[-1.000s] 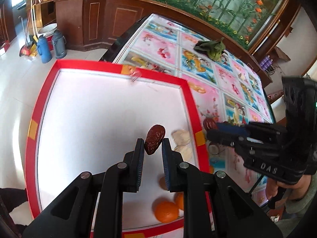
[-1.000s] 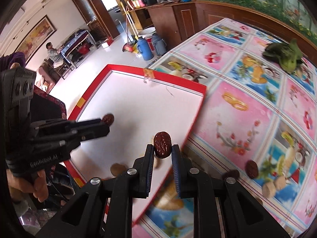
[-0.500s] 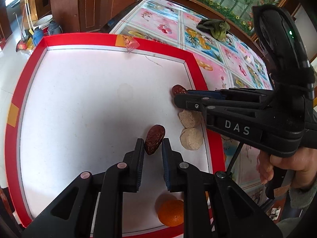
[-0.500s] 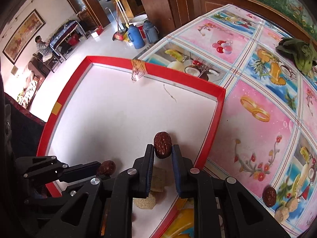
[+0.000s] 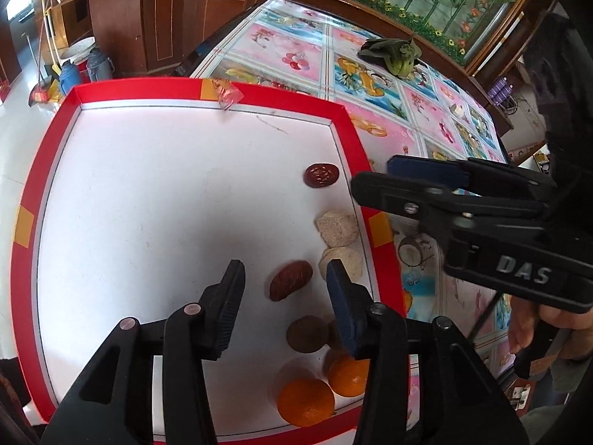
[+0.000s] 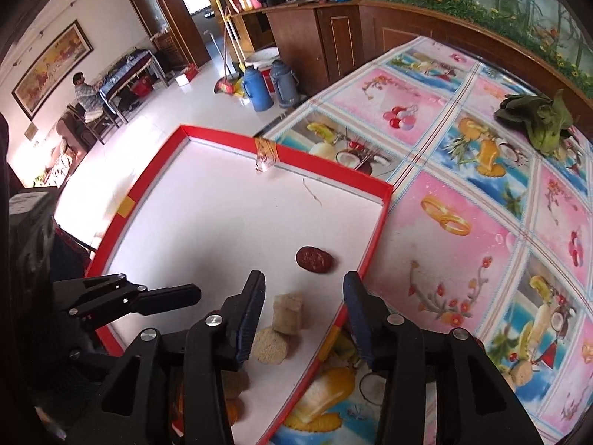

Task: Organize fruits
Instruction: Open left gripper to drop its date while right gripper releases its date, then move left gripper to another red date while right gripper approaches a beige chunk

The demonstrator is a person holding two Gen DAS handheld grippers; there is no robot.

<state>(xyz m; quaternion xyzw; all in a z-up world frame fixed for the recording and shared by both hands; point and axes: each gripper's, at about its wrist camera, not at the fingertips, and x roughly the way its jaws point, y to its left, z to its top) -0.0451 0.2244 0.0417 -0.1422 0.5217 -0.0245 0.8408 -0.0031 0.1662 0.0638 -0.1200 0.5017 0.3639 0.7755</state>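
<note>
A red-rimmed white tray (image 5: pixel 148 193) lies on the table; it also shows in the right wrist view (image 6: pixel 207 230). My left gripper (image 5: pixel 283 282) is open, with a red date (image 5: pixel 290 280) lying on the tray between its fingers. My right gripper (image 6: pixel 304 289) is open just behind another red date (image 6: pixel 313 259) on the tray; this date shows in the left wrist view (image 5: pixel 321 175) too. Two tan biscuit-like pieces (image 5: pixel 339 228) lie by the tray's right rim. Two oranges (image 5: pixel 306 401) and a brown round fruit (image 5: pixel 307 333) lie at the near right corner.
The table has a pink fruit-print cloth (image 6: pixel 463 193). A green leafy vegetable (image 6: pixel 537 118) lies far on it. More small pieces (image 6: pixel 520 372) lie on the cloth at the right. The right gripper's body (image 5: pixel 481 222) hangs over the tray's right rim.
Both grippers have opened and let go of their dates, which now lie on the tray. Both grippers have drawn back a little.
</note>
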